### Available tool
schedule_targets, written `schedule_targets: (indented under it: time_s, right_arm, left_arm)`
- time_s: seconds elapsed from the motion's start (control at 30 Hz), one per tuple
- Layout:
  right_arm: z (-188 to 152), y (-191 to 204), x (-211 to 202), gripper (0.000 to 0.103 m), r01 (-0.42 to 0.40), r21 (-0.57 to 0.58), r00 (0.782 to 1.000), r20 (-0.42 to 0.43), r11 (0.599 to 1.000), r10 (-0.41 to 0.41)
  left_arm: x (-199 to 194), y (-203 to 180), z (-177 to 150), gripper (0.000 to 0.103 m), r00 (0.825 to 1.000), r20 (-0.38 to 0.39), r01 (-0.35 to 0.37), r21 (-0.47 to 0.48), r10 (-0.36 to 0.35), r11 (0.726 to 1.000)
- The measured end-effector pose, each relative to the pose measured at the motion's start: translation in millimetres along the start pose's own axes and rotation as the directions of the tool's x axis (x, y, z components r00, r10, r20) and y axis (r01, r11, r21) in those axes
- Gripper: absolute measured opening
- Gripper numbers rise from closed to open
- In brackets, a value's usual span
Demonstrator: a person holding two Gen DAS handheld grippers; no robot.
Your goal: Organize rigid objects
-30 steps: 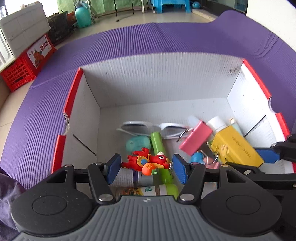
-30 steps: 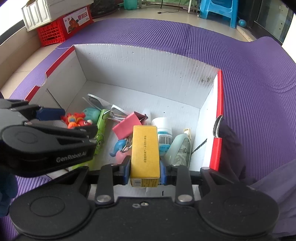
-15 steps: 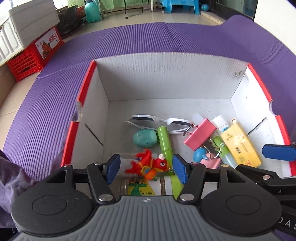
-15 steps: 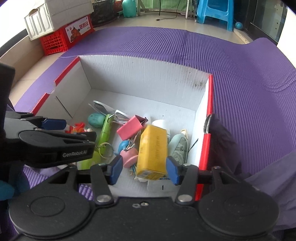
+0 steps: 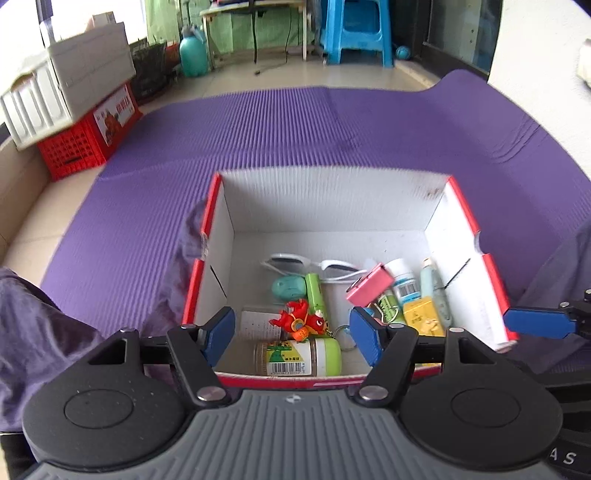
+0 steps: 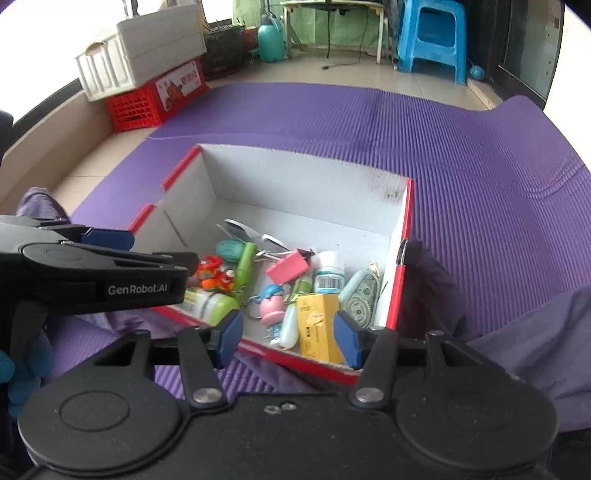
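A white cardboard box with red rims (image 5: 332,199) (image 6: 303,173) sits on the purple mat. In it lie a red toy keychain (image 5: 301,321) (image 6: 214,277), a green-capped jar (image 5: 295,356), a yellow box (image 5: 423,319) (image 6: 319,325), a pink binder clip (image 5: 369,284) (image 6: 288,267), sunglasses (image 5: 314,264), a green tube (image 5: 316,295) and a white bottle (image 6: 328,273). My left gripper (image 5: 291,339) is open and empty above the box's near edge. My right gripper (image 6: 288,336) is open and empty, above the near right corner.
The purple mat (image 5: 295,129) surrounds the box. A red crate (image 5: 88,136) under a white crate stands at the far left. A blue stool (image 5: 354,33) and a teal jug (image 5: 194,55) stand on the tiled floor beyond. Purple cloth (image 6: 535,332) lies near right.
My right gripper opened and let go of the yellow box, which now lies in the box. Both grippers pulled back and up, away from the box.
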State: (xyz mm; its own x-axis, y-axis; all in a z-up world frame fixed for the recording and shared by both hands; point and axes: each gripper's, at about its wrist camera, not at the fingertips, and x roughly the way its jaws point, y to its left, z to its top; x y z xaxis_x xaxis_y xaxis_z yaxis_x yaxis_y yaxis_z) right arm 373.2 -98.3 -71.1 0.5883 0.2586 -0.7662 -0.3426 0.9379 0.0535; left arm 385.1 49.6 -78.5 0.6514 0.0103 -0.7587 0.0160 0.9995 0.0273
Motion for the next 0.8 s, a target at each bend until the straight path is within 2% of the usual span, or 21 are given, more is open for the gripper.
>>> schedule_targets:
  time_s: [0.13,0.23,0.4,0.53,0.8]
  right_arm:
    - [-4,7,-21,0.054,-0.013,-0.015,0.999,0.029,1.0,0.014]
    - [-8,10,-39,0.057,-0.02,-0.016,0.998,0.053,1.0,0.02]
    - [-16,12,-64,0.063,-0.023,-0.02,0.995,0.094,1.0,0.025]
    - [-25,12,-81,0.065,-0.026,-0.023,0.993,0.119,0.999,0.028]
    - [-41,18,-113,0.079,-0.024,-0.056,0.984,0.173,0.998,0.033]
  left_arm:
    - [-31,1,-1,0.068,0.999,0.043,0.003,-0.008,-0.003,1.0]
    - [-51,3,-5,0.074,0.998,0.059,0.036,-0.035,-0.034,0.999]
    - [-79,0,-15,0.074,0.995,0.089,0.047,-0.03,-0.044,0.998]
    - [-99,-2,-24,0.081,0.991,0.119,0.059,-0.026,-0.055,0.998]
    - [-132,-2,-42,0.084,0.985,0.155,0.079,-0.031,-0.073,0.996]
